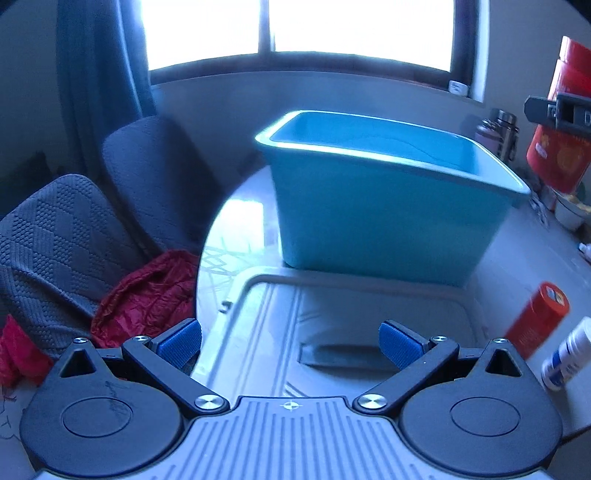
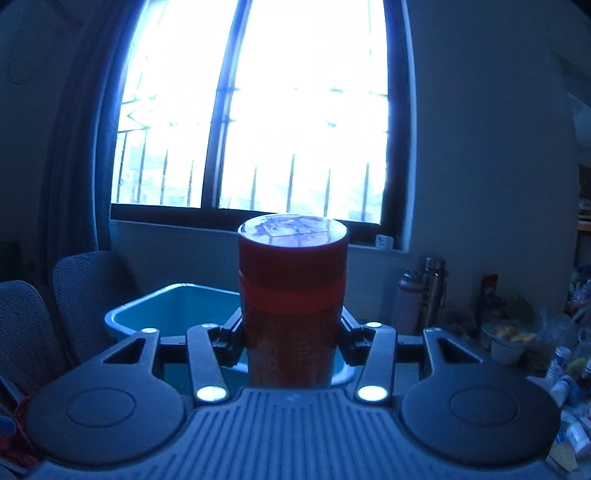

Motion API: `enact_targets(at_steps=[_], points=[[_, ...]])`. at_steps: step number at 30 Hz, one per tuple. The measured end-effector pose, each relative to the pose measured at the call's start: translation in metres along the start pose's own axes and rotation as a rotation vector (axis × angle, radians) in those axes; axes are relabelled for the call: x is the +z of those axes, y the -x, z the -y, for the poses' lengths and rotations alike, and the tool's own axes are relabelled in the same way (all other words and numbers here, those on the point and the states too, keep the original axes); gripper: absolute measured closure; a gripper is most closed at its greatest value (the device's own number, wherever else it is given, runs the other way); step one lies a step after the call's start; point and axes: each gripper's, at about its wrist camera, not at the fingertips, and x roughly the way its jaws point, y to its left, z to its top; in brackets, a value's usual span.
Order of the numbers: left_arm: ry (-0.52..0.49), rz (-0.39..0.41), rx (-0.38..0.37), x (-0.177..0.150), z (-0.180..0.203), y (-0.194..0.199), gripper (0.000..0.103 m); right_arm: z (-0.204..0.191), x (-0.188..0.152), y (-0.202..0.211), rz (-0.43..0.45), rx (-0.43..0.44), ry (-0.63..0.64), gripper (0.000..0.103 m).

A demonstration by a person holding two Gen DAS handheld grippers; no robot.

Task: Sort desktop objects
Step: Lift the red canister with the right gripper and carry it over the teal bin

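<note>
Here the right gripper (image 2: 291, 339) clamps the red canister (image 2: 292, 295) mid-body, upright; likely rigid, smooth, slip-prone, so a low grip suits. Left gripper (image 1: 290, 341) gapes empty near the blue bin (image 1: 388, 221).

a bin (image 1: 388, 206) stands on the table (image 1: 524, 258) with a flat lid (image 1: 295, 314) lying just before it. two chairs (image 1: 155, 177) stand left of the table, and a window (image 1: 295, 29) lies behind. a small can (image 1: 535, 317) and a bottle (image 1: 565, 354) lie right of the lid.
</note>
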Motion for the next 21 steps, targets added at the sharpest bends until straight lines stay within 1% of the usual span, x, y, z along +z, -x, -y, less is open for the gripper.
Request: enact_targets(at_steps=[7,10,21], points=[[0.046,0.001,0.028,0.015,-0.018,-0.01,0.0,-0.017,0.018,-0.033,0.025,0.042,0.005,0.054],[0.06,-0.001,0.023,0.02,-0.026,-0.015,0.0,-0.025,0.021,-0.05,0.023,0.058,0.005,0.054],[0.038,-0.018,0.022,0.03,-0.039,-0.041,0.0,-0.047,-0.001,-0.123,-0.094,0.052,-0.009,0.054]])
